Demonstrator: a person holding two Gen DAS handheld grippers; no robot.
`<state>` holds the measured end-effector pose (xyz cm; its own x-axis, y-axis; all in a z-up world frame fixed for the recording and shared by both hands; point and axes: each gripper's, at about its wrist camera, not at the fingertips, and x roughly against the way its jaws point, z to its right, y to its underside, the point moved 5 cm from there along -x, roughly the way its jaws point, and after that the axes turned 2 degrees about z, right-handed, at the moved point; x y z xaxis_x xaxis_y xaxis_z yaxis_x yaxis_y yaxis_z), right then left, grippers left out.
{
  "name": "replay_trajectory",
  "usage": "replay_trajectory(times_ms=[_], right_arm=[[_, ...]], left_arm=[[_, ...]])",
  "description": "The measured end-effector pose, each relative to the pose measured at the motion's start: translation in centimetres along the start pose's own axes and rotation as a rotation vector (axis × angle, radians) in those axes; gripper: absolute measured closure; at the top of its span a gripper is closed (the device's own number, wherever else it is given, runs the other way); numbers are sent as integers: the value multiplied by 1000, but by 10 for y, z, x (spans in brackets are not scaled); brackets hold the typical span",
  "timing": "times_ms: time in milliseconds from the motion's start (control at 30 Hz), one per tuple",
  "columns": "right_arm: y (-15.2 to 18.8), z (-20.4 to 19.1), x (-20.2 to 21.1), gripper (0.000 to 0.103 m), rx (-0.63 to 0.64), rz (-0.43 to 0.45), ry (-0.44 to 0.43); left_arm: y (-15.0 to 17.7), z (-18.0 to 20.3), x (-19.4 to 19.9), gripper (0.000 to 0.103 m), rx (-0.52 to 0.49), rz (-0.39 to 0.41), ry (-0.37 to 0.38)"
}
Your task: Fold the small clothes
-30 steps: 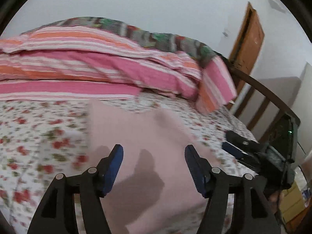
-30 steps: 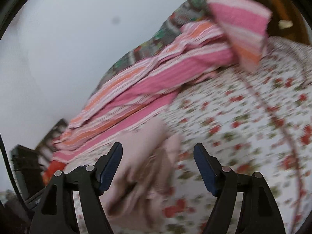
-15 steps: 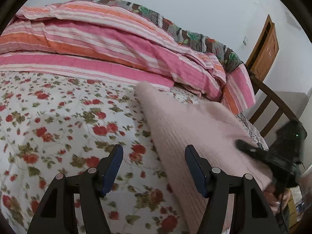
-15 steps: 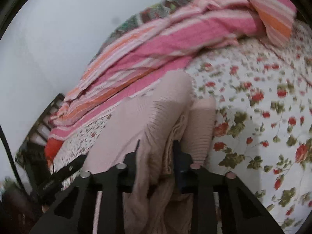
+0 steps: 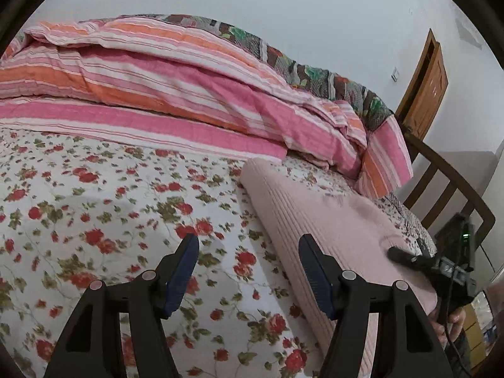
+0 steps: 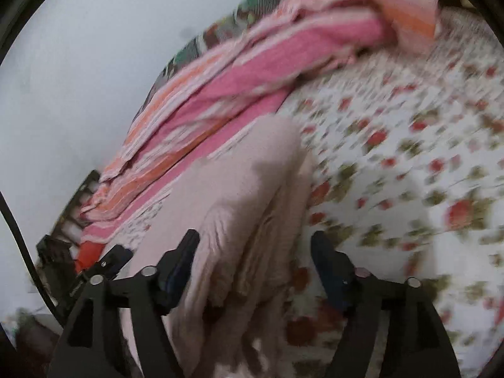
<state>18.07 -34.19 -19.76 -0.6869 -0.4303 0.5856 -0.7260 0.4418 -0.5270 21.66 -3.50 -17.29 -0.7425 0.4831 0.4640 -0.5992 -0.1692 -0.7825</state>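
A pale pink knit garment (image 5: 330, 220) lies folded in a long strip on the floral bedsheet (image 5: 94, 208). My left gripper (image 5: 249, 267) is open and empty, just left of the garment's near edge, over the sheet. In the right wrist view the same garment (image 6: 252, 189) lies bunched between the fingers of my right gripper (image 6: 255, 261), which is open around its near end. The right gripper also shows in the left wrist view (image 5: 409, 256) at the garment's right side.
A pink and orange striped quilt (image 5: 189, 94) is heaped along the far side of the bed, with a patterned blanket (image 5: 315, 72) behind it. A wooden bed frame (image 5: 450, 182) and a door (image 5: 425, 85) stand at the right.
My right gripper, shut on the garment half a second ago, has opened and let it go. My left gripper has drawn back a little to the left, still open.
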Motion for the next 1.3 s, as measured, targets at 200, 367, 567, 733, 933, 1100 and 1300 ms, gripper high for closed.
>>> replay_trajectory(times_ms=[200, 367, 567, 733, 933, 1100, 1300], right_arm=[[-4, -3, -28, 16, 14, -67, 7], [-5, -5, -36, 20, 28, -109, 0], [-9, -11, -28, 62, -59, -141, -117], [-22, -62, 1, 65, 49, -63, -108], [-39, -119, 16, 65, 141, 11, -37], [-44, -147, 7, 65, 165, 27, 28], [-47, -187, -34, 65, 133, 16, -9]], left_arm=[[-10, -10, 11, 39, 14, 23, 17], [-16, -20, 24, 39, 24, 48, 23], [-22, -29, 37, 39, 52, 76, 26], [-24, -36, 47, 39, 52, 95, 14], [-27, -51, 60, 39, 93, 111, 14], [-34, -68, 77, 39, 130, 143, -13], [-41, -92, 92, 39, 157, 184, -58]])
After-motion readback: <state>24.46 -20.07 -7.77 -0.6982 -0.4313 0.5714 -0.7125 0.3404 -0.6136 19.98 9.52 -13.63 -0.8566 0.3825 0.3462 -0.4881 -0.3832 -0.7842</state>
